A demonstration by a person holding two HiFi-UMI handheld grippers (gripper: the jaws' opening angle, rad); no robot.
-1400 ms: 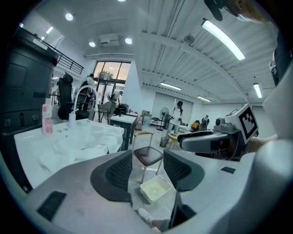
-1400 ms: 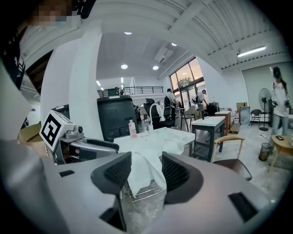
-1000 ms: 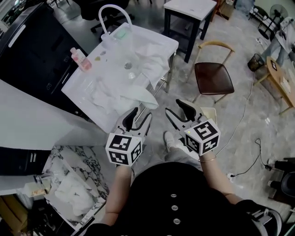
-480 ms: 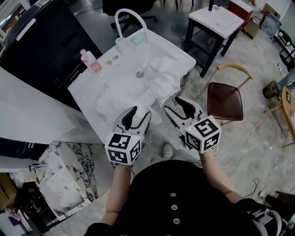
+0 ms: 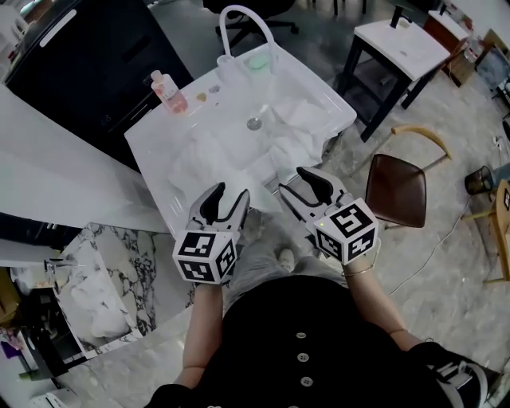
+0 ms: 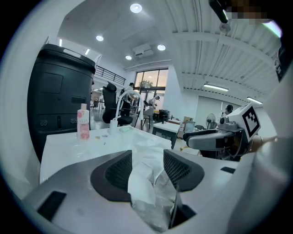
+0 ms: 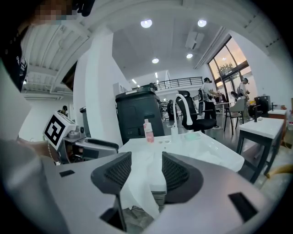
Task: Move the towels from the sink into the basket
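Observation:
Crumpled white towels point(image 5: 239, 155) fill the white sink point(image 5: 155, 151) in the head view. One of the towels point(image 6: 143, 176) droops over the sink's near rim. My left gripper point(image 5: 225, 199) hovers open at that rim, and the hanging towel shows in the gap of the left gripper point(image 6: 147, 161). Just to its right, my right gripper point(image 5: 303, 185) is open too, above the same drooping towel point(image 7: 139, 185); in its own view the right gripper point(image 7: 146, 167) grips nothing. A marbled basket point(image 5: 151, 267) with white cloth inside sits low at the left.
A pink bottle point(image 5: 169, 92), a clear cup point(image 5: 227, 70) and the arched faucet point(image 5: 239, 24) stand at the sink's far side. A black cabinet point(image 5: 80, 56) lies behind. A brown chair point(image 5: 396, 190) and a dark-legged table point(image 5: 402, 52) stand to the right.
Both grippers have come closer to the sink's near rim and now sit over the hanging towel. Both have stayed open. The basket has slid toward the picture's left edge.

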